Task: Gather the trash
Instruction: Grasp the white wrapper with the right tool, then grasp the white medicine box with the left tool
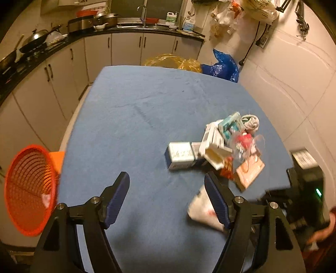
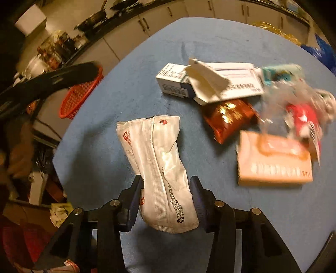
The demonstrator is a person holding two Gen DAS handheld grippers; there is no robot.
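White wrapper [image 2: 161, 174] between right gripper [image 2: 166, 190] pads (table edge near)

Blue cloth [image 1: 147, 117] spread over the bench. Behind it, white cabinets [image 1: 126, 48] under a dark worktop [image 1: 63, 42] crowded with a wok [image 1: 33, 45], lidded pots [image 1: 106, 20] and a small white bowl [image 1: 100, 26]. Tap [image 1: 142, 12] over a sink, bottles [image 1: 172, 19] alongside. Yellow plastic bag [image 1: 174, 62] and blue plastic bag [image 1: 222, 68] just past the far edge. Plastic bags [image 1: 241, 12] hung on the tiled wall [image 1: 294, 69], black cable [image 1: 251, 48] dangling below.
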